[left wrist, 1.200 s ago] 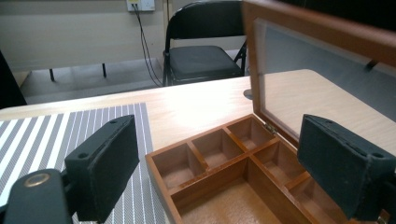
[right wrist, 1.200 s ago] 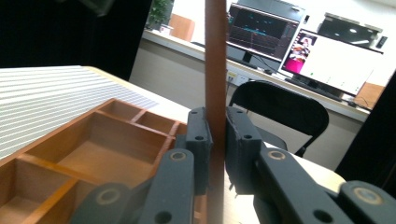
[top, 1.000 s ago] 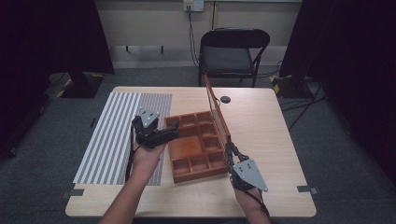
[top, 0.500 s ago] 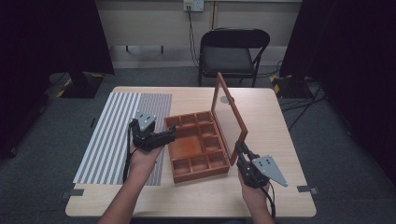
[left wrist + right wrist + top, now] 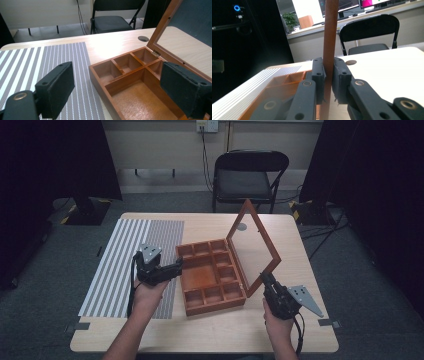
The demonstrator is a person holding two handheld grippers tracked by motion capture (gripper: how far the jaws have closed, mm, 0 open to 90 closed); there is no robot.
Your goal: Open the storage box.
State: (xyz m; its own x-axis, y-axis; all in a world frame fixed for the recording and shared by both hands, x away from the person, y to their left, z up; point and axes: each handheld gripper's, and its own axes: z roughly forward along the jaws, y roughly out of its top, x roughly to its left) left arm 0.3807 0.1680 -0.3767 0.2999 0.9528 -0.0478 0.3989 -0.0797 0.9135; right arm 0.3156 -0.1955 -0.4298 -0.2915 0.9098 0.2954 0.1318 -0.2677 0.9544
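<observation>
A folding chair (image 5: pixel 250 175) stands behind the pale table (image 5: pixel 310 320). On the table's middle, the wooden box (image 5: pixel 212 275) now has its lid (image 5: pixel 252 245) swung further open, clenched by the right gripper (image 5: pixel 266 281). The left gripper (image 5: pixel 175 266), jaws spread, straddles the box's near wall, seemingly steadying it.

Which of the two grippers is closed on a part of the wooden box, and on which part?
The right gripper: its jaws pinch the frame of the box's raised lid. The left gripper is open, its jaws either side of the box's left wall.
</observation>
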